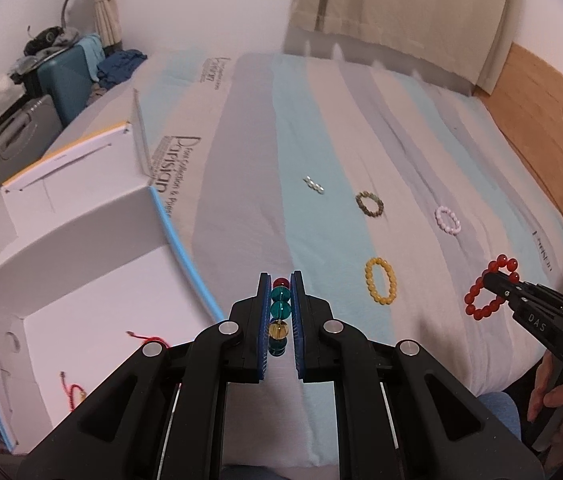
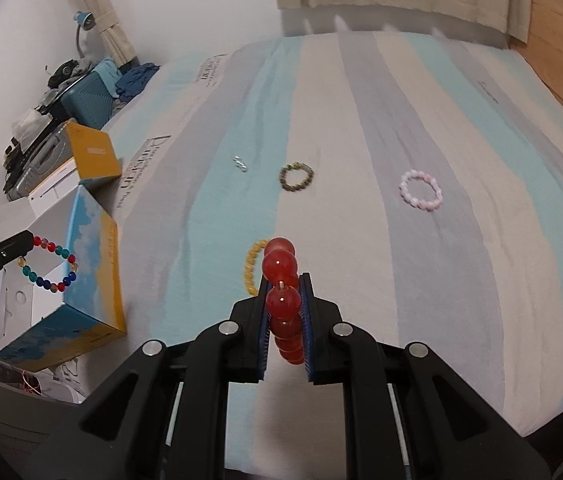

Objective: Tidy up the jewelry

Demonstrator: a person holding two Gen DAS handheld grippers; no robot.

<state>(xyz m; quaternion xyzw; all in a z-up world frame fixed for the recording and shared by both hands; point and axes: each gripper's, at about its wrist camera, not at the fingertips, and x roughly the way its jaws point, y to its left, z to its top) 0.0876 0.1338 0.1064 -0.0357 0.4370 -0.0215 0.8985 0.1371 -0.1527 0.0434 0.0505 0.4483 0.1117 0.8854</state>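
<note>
My left gripper [image 1: 280,280] is shut on a multicolour bead bracelet [image 1: 280,312], held beside the open white box [image 1: 81,280]; the bracelet also hangs over the box in the right wrist view [image 2: 51,266]. My right gripper [image 2: 284,280] is shut on a red bead bracelet [image 2: 281,276], also seen in the left wrist view [image 1: 491,294], above the bed. On the striped bedsheet [image 2: 361,120] lie a yellow bracelet [image 1: 380,286], a brown bracelet [image 1: 369,204], a pink bracelet [image 1: 448,221] and a small silver piece [image 1: 314,185].
Red string jewelry [image 1: 149,338] lies inside the box. The box's lid flap [image 1: 137,128] stands up at the bed's left side. Suitcases [image 1: 21,132] and clutter stand beyond the bed at left. A wooden headboard [image 1: 541,140] runs along the right.
</note>
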